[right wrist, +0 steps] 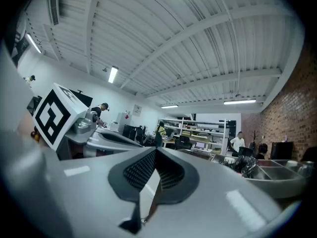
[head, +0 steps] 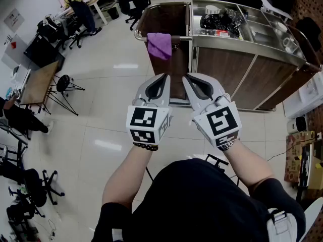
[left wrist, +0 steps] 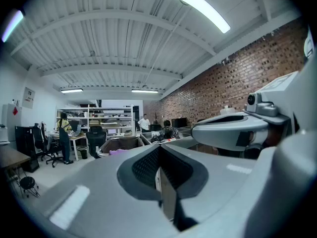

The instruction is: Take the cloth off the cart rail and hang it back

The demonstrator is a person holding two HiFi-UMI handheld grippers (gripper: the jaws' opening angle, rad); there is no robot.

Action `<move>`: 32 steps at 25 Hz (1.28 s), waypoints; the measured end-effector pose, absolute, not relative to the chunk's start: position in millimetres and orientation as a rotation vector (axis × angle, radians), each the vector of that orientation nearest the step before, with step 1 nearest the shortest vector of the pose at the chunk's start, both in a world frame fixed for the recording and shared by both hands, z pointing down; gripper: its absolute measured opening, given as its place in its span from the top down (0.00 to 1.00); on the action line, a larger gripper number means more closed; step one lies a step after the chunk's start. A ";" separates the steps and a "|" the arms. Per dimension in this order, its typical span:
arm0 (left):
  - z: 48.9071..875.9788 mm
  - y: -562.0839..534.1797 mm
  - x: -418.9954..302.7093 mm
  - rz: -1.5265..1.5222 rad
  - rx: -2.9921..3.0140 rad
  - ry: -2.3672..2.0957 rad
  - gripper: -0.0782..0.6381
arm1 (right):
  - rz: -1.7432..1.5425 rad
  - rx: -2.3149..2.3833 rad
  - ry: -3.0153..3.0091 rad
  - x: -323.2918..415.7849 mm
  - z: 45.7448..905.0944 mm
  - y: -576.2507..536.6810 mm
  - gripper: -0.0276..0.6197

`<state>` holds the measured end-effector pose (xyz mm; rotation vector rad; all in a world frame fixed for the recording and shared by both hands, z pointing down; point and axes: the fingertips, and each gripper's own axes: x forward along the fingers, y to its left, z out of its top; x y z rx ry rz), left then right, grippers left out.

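A purple cloth (head: 159, 45) hangs over the metal rail (head: 140, 35) at the left end of a steel and wood cart (head: 252, 72). Both grippers are held side by side in front of the person, short of the cart and below the cloth. My left gripper (head: 163, 77) is shut with nothing in it, and so is my right gripper (head: 186, 78). In the left gripper view the closed jaws (left wrist: 159, 150) point toward the cart, and the cloth (left wrist: 119, 152) shows small, far ahead. The right gripper view shows its closed jaws (right wrist: 155, 153) and the left gripper (right wrist: 104, 138) beside them.
A black bag (head: 222, 21) lies in the cart's top tray. A black stool (head: 63, 82) and a wooden desk (head: 38, 84) stand at the left, with office chairs (head: 131, 4) and people at desks farther back. Boxes (head: 303, 155) sit on the floor at the right.
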<state>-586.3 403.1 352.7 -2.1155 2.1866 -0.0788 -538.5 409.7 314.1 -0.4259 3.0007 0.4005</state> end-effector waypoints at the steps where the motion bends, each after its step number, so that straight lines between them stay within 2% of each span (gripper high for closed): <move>1: 353.1 400.3 -584.2 -0.079 -2.113 2.189 0.90 | 0.401 -0.423 3.001 -536.0 314.2 406.9 0.96; 20: 365.0 353.9 -554.8 -0.104 -2.027 2.277 0.90 | 0.374 -0.322 3.014 -502.5 327.4 352.2 0.95; 32: 350.4 328.8 -581.5 -0.101 -2.001 2.334 0.90 | 0.354 -0.272 3.041 -526.2 311.9 323.6 0.90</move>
